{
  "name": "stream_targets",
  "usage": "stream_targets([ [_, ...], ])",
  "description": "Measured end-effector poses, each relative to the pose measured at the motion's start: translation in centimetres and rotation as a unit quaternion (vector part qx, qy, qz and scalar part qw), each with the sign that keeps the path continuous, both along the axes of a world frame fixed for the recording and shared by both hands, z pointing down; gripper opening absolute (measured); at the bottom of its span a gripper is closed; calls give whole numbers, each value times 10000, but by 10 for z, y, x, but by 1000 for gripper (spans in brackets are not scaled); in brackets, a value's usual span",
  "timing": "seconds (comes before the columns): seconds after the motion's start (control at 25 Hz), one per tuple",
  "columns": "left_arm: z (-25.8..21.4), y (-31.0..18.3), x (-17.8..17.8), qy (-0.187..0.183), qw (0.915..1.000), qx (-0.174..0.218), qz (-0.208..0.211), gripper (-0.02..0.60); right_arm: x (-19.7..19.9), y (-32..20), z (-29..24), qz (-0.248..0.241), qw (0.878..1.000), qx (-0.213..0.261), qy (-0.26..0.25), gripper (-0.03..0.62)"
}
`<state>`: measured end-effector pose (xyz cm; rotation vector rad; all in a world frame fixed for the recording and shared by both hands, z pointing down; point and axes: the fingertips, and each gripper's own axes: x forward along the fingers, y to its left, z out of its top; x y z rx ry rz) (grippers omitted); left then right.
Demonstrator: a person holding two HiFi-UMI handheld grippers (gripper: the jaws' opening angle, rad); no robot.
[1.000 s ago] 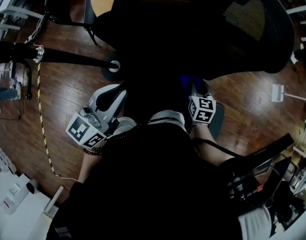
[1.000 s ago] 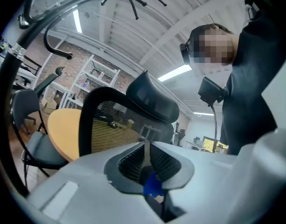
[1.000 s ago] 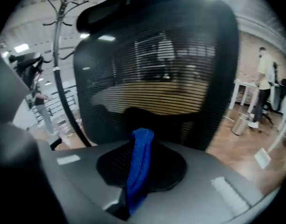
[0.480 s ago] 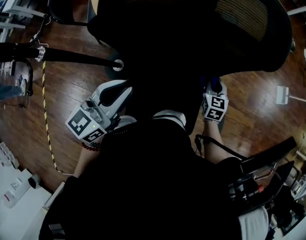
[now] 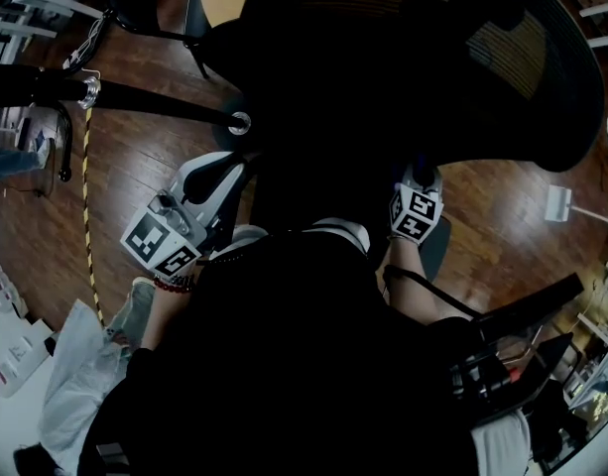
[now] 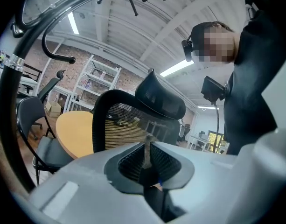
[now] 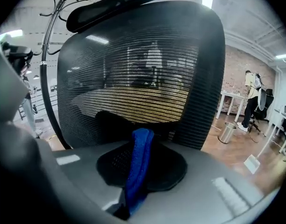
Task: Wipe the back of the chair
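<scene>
The chair's black mesh back [image 5: 452, 58] fills the top of the head view, and my own dark clothing hides its lower part. In the right gripper view the chair's back [image 7: 143, 78] stands close ahead, with the headrest [image 7: 115, 3] above it. My right gripper [image 7: 142, 141] is shut on a folded blue cloth [image 7: 139, 167] just in front of the mesh; whether the cloth touches it I cannot tell. My left gripper [image 6: 147, 153] is shut with nothing visible between its jaws, and it points at the chair's back [image 6: 119, 125] from the side. In the head view the left gripper [image 5: 224, 181] and the right gripper [image 5: 420, 174] flank the chair's stem.
A coat rack's black pole [image 6: 7, 125] arcs close on the left. A round wooden table [image 6: 75, 134] and a grey chair [image 6: 42, 150] stand beyond. A white plastic bag [image 5: 75, 385] and a yellow cable [image 5: 85, 216] lie on the wooden floor. A metal bin [image 7: 225, 132] and a person [image 7: 252, 101] stand far right.
My right gripper with the blue cloth has shifted a little to the right under the chair's back. The white plastic bag has come into view at the lower left. The left gripper has barely moved.
</scene>
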<state>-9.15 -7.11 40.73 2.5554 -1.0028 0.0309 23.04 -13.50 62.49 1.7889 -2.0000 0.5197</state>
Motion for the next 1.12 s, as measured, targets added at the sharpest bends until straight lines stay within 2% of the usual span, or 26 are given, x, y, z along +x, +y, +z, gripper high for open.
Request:
stream_targets([
  [0.2, 3, 2, -17, 20, 10000, 13, -94, 44, -39, -2, 1, -513, 9986, 32, 76, 38],
  [0.32, 2, 4, -23, 28, 9998, 51, -170, 44, -87, -3, 4, -1286, 9917, 38, 67, 38],
  [0.48, -2, 10, -32, 72, 9993, 62, -351, 44, -177, -9, 9, -2707, 9622, 154, 264, 38],
  [0.56, -5, 14, -41, 134, 9984, 71, -550, 44, -219, -12, 13, -3215, 9454, 181, 513, 38],
  [0.76, -11, 31, -68, 133, 9952, 90, -964, 44, -292, -12, 19, -3680, 9272, 218, 665, 38],
  [0.92, -10, 40, -89, 406, 9907, 20, -1300, 44, -328, -10, 25, -4096, 9085, 111, 822, 38],
  [1.0, -9, 41, -84, 284, 9932, 40, -1125, 44, -344, -4, 27, -4416, 8931, 81, 858, 38],
  [1.12, -11, 33, -55, -103, 9980, 223, -589, 45, -352, 3, 15, -4882, 8687, 236, 803, 38],
])
